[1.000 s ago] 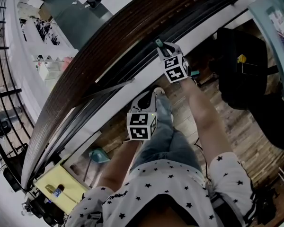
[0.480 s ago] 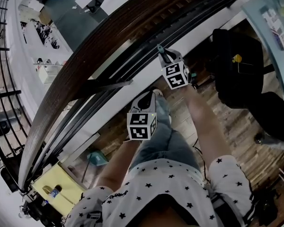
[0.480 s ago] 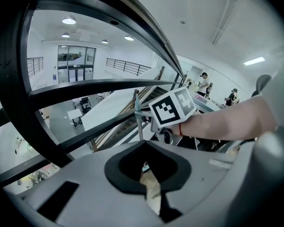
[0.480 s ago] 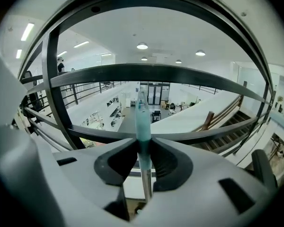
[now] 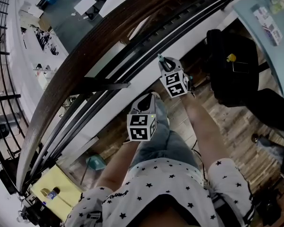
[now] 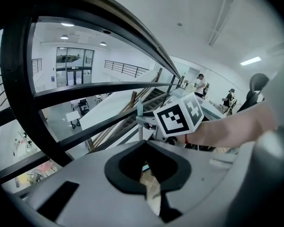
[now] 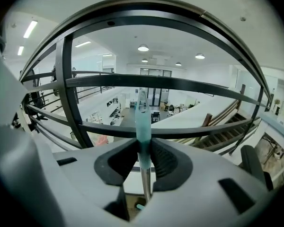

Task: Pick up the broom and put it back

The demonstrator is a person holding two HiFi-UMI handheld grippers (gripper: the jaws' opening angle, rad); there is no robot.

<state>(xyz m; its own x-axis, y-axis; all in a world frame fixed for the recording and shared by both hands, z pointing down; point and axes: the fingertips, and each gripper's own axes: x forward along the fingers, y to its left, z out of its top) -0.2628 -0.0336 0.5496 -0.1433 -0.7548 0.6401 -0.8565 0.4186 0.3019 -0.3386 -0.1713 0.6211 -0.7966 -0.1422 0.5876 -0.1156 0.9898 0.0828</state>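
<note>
shifted along the dark curved metal railing (image 7: 180,83) at 12 o'clock; right gripper (image 7: 144,144) still pinching the teal-tipped grey metal broom handle (image 7: 141,118); left gripper (image 6: 143,145) pressed together, empty; put-back pending

All three views carry heavy fisheye distortion: the railing (image 7: 156,82) bows into arcs and the frame corners fall to black. The head view is dim and low in contrast; the wooden floor (image 5: 236,126) reads dark, while the lower hall (image 5: 23,46) washes out pale. The left gripper view and right gripper view are bright, lit by ceiling lights (image 7: 143,48), with the rails backlit as silhouettes. The broom handle (image 7: 142,122), close to the lens, is soft.
</note>
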